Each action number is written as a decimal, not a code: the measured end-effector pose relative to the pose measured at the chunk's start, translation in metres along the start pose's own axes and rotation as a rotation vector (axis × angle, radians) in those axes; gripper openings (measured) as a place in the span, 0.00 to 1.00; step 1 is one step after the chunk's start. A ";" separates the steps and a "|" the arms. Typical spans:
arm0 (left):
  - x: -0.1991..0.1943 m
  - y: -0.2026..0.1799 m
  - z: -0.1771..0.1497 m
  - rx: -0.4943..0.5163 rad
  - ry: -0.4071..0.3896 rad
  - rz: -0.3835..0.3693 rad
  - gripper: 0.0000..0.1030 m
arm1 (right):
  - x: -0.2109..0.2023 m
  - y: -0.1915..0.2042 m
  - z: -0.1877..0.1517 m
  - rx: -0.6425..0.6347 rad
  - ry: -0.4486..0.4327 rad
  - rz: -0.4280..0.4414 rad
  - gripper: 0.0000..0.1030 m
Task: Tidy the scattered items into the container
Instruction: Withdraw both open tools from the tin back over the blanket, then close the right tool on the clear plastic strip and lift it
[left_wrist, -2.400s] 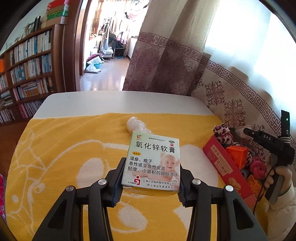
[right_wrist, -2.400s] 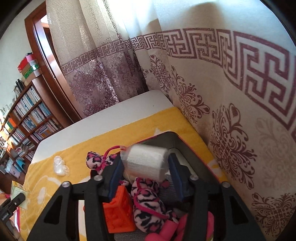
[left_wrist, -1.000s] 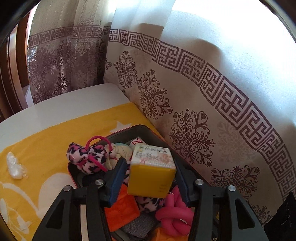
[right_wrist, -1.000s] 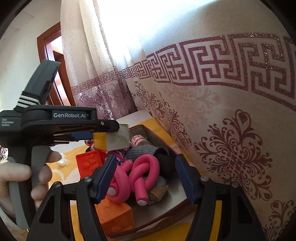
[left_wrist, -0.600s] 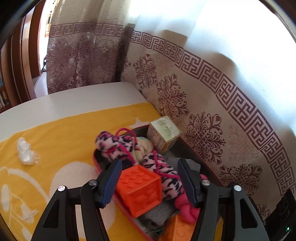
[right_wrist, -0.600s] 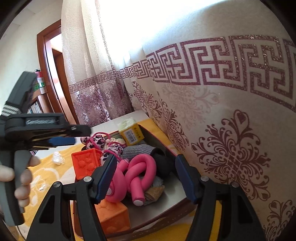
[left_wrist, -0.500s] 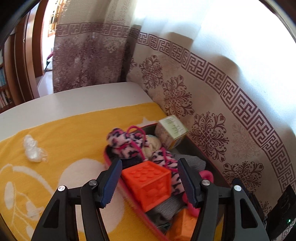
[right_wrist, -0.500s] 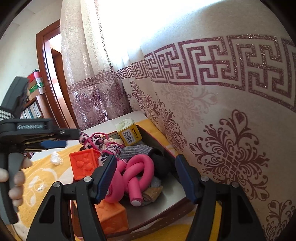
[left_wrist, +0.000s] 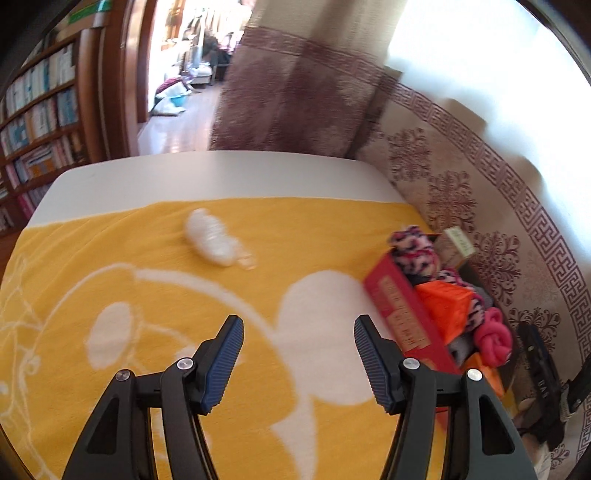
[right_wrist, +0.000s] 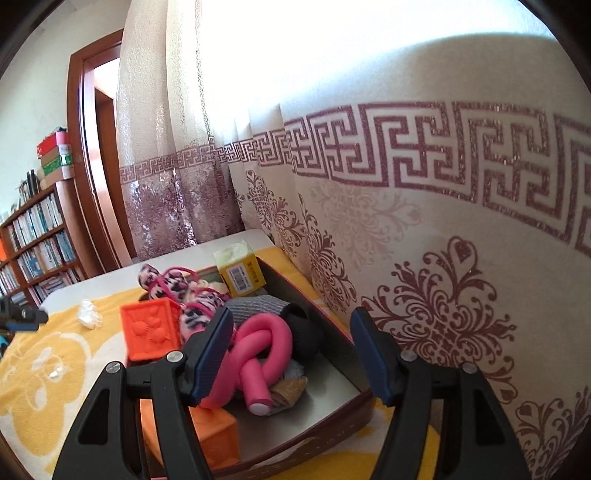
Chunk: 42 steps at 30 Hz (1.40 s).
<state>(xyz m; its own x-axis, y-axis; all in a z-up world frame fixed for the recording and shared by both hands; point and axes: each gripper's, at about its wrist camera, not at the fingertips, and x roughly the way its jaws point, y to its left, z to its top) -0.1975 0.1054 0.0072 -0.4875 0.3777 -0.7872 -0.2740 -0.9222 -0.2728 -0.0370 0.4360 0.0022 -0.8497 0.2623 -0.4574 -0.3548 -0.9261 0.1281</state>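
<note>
Patterned curtain (right_wrist: 424, 229) runs along the far side, right behind the box; bookshelf (left_wrist: 37, 122) and an open doorway off to the left. White worktop (left_wrist: 221, 171) carries one yellow-and-white towel (left_wrist: 147, 295).

One red container (left_wrist: 400, 314) sits on the towel at the curtain edge, open-topped. Inside, by the right wrist view: two orange blocks, one upright at the near-left rim (right_wrist: 151, 328) and one lower at the front (right_wrist: 218, 432); one yellow-green carton (right_wrist: 240, 273) tilted in the far corner; one pink knotted foam tube (right_wrist: 262, 354); leopard-print pink plush (right_wrist: 173, 284); grey ribbed cloth (right_wrist: 255, 306); something black (right_wrist: 306, 336); a tan-and-white wad under the tube. Bare floor of the box on the right half.

Outside the box: one crumpled white plastic wad (left_wrist: 212, 238) mid-towel, well apart from it, nothing between. A small clear scrap (right_wrist: 55, 374) also lies on the towel.

Left hand-held gripper (left_wrist: 299, 358): jaws apart, empty, over bare towel, wad ahead of it. Right hand-held gripper (right_wrist: 291, 358): jaws wide, empty, over the box contents.
</note>
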 end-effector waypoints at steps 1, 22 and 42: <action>-0.002 0.009 -0.002 -0.008 0.001 0.009 0.62 | -0.003 0.002 0.002 0.011 0.001 0.010 0.68; -0.028 0.122 -0.023 -0.141 -0.034 0.025 0.62 | 0.049 0.240 -0.055 -0.267 0.476 0.544 0.77; -0.012 0.153 -0.032 -0.198 -0.009 -0.030 0.62 | 0.096 0.325 -0.092 -0.528 0.524 0.445 0.77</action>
<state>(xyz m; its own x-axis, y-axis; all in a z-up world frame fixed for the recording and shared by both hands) -0.2073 -0.0425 -0.0423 -0.4893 0.4053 -0.7722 -0.1210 -0.9084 -0.4002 -0.1982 0.1352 -0.0810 -0.5309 -0.1930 -0.8251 0.3056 -0.9518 0.0260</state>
